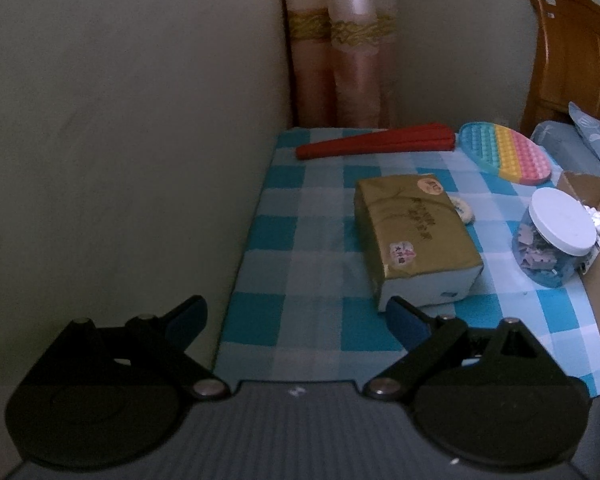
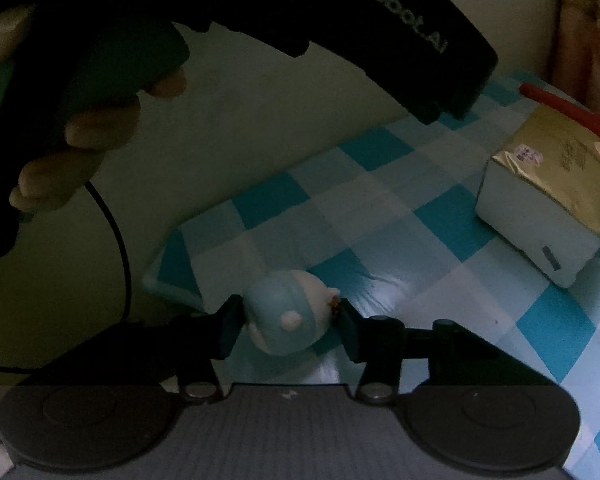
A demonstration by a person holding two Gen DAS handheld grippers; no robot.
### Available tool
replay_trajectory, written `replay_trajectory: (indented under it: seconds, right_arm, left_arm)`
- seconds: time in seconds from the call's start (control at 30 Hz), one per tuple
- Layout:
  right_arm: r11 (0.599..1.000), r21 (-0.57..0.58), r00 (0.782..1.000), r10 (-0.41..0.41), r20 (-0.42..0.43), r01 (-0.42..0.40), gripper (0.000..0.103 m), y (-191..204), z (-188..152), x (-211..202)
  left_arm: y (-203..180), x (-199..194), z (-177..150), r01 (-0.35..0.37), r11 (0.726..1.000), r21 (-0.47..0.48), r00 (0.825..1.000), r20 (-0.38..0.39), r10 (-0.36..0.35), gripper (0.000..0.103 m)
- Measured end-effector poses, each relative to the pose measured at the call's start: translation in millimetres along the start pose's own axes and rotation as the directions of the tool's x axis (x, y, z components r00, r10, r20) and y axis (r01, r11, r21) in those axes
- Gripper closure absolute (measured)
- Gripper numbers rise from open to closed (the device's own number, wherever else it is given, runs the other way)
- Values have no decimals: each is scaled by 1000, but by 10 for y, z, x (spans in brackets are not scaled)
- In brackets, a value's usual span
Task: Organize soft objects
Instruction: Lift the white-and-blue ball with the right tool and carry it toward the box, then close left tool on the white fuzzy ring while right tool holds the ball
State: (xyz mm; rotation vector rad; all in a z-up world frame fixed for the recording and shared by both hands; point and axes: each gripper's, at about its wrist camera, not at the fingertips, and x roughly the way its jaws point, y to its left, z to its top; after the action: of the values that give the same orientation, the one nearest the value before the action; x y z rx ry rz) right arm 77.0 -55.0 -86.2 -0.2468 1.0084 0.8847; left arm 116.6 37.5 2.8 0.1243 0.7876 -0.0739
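Right gripper closed onto a small round soft toy, pale blue with white patches; a pad bears on each side, toy low over the near corner of the blue-checked tablecloth. Whether it rests on the cloth or hangs just clear of it cannot be told. Grip across the widest part, likely so the squashy body does not slip out. Left gripper empty, fingers spread wide, held above the table's near edge, likely kept out of the way; its body also shows in the right wrist view, overhead, with the person's left hand around the grip. Gold tissue pack sits mid-table, another soft item by the look of it. Beyond it, near the back edge, a red folded fan and a rainbow pop-it pad. Plastic jar with white lid touches a cardboard box at the right edge; the box seems the probable collecting place, well apart from the toy
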Motion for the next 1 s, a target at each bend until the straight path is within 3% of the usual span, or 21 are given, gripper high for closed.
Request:
replay_trajectory:
  seconds: [0.33,0.6,0.8,0.9,1.0]
  right_arm:
    - [995,52,995,-92,28,90,50,-201,-93,-472]
    - [971,100,975,-220,19,217,49,-555,-266,-1181]
    - [947,139,956,-294,18,289,49,-803,-374,-1570]
    - [935,153,945,-327,22,320,49,-919,-424,-1714]
    - [925,165,936,-350,26,342,49,-994,-450,-1781]
  left_arm:
    - [-47,-12,27,22,1000,16,1000,7,-22,7]
    - [-439,32,284,105,988,113,993,36,-110,7]
    - [-894,231,746,186,951,245,981,1,-192,7]
    - [-1132,365,1017,242,925,293,969,-34,-243,7]
    - [-1370,604,1286,321,890,323,947,-117,-299,8]
